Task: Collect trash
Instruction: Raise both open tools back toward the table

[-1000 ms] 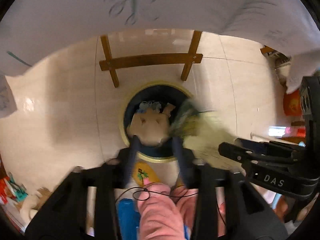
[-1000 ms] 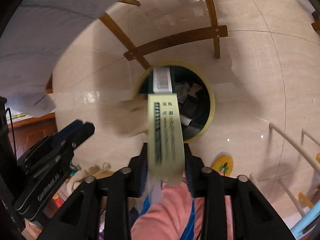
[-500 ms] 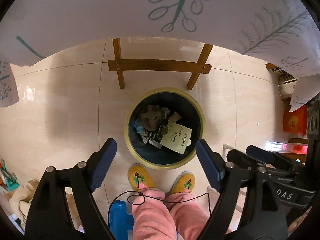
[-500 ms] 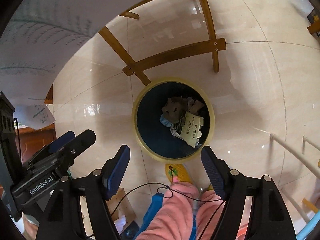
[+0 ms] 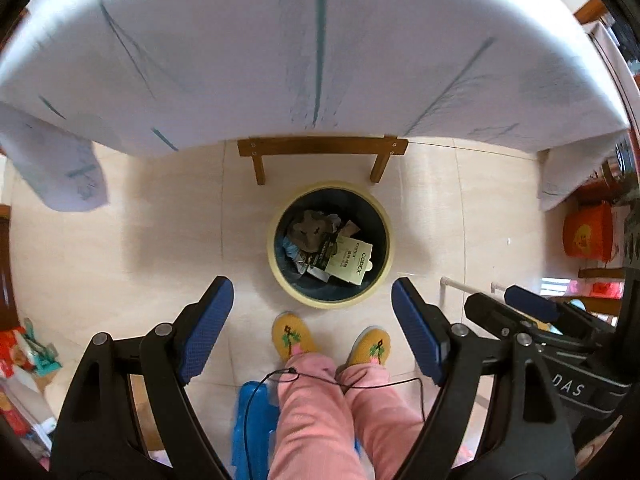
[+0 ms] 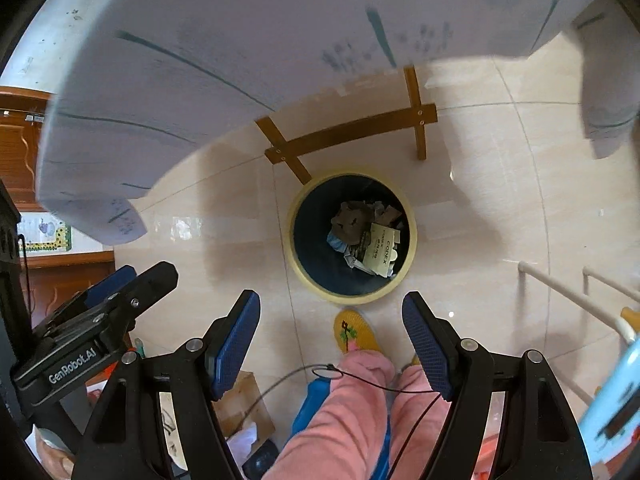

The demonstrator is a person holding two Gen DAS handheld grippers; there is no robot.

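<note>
While our left hand-held gripper [image 5: 312, 320] and right hand-held gripper [image 6: 331, 330] gape empty, the trash [image 5: 332, 250] lies far below inside the bin [image 5: 280, 280].

1. Tablecloth [image 5: 280, 48], white with teal line motifs (blurred), fills the upper field.
2. Wooden table legs and crossbar [image 5: 320, 148] beneath its edge.
3. Beige tiled floor [image 5: 140, 240].
4. Yellow slippers [image 5: 292, 336] and pink trouser legs [image 5: 316, 412] of a person.
5. Orange bucket [image 5: 588, 236], at right.
</note>
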